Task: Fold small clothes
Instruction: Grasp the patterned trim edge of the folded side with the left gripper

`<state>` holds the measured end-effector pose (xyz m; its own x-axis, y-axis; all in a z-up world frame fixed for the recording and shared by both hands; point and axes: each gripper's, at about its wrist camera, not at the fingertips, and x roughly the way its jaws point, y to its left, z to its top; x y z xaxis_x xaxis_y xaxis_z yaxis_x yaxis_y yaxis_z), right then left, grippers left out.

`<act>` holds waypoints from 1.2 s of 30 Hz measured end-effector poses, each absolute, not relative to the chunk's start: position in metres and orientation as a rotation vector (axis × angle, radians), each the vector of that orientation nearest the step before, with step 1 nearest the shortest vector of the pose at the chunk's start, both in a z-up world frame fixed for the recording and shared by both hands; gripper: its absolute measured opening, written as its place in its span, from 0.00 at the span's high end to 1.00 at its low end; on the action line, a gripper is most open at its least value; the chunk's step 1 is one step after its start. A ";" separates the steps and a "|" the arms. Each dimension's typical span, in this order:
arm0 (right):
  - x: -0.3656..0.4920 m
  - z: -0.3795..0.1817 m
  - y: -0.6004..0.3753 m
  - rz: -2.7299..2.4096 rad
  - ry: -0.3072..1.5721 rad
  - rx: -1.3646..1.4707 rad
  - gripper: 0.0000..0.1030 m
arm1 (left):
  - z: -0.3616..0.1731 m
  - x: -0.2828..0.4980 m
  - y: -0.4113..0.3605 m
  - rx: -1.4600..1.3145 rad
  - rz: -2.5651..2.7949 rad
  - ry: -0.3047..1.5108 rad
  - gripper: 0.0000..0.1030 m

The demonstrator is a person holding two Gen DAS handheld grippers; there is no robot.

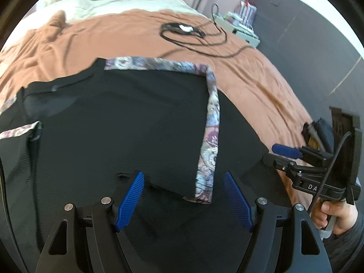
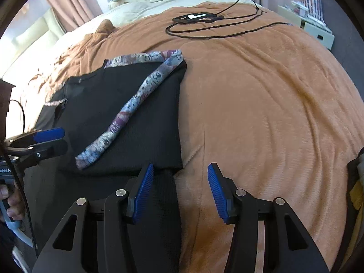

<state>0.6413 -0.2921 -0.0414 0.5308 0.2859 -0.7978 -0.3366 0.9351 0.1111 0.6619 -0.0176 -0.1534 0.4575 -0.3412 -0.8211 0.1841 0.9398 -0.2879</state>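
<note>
Garment (image 2: 118, 118) half folded on the bed (image 2: 261, 104).
Black cloth with floral trim (image 1: 211, 122) lies mid-bed, one side turned over; further folds remain. Left tongs (image 1: 183, 201) and right tongs (image 2: 180, 192) both gape, holding nothing.

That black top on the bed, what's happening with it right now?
A person holds a two-finger gripper in each hand over a black garment with floral trim, spread on an orange blanket. One side is already folded over. The left gripper is open above the trim's lower end; the right gripper is open at the garment's near right edge. Neither is gripping the cloth.
</note>
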 end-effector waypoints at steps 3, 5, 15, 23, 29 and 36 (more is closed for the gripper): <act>0.641 -0.049 -0.294 0.372 0.937 -0.056 0.54 | -0.159 0.663 -0.030 -0.147 -0.357 1.047 0.28; 0.644 -0.055 -0.294 0.376 0.935 -0.041 0.54 | -0.164 0.664 -0.039 -0.121 -0.361 1.049 0.28; 0.639 -0.061 -0.290 0.374 0.870 -0.041 0.54 | -0.177 0.674 -0.045 -0.008 -0.269 1.078 0.71; 0.641 -0.062 -0.297 0.395 0.882 -0.009 0.54 | -0.143 0.690 -0.009 -0.063 -0.269 1.055 0.92; 0.646 -0.058 -0.296 0.409 0.902 -0.022 0.54 | -0.131 0.710 0.014 -0.051 -0.223 1.046 0.92; 0.641 -0.059 -0.311 0.446 0.876 0.032 0.54 | -0.144 0.738 0.043 -0.013 -0.141 1.076 0.92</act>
<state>0.6414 -0.3108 -0.0594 0.5545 0.3904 -0.7349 -0.3642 0.9079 0.2075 0.7377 0.0426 -0.1435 0.4664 -0.1211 -0.8763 0.1086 0.9909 -0.0791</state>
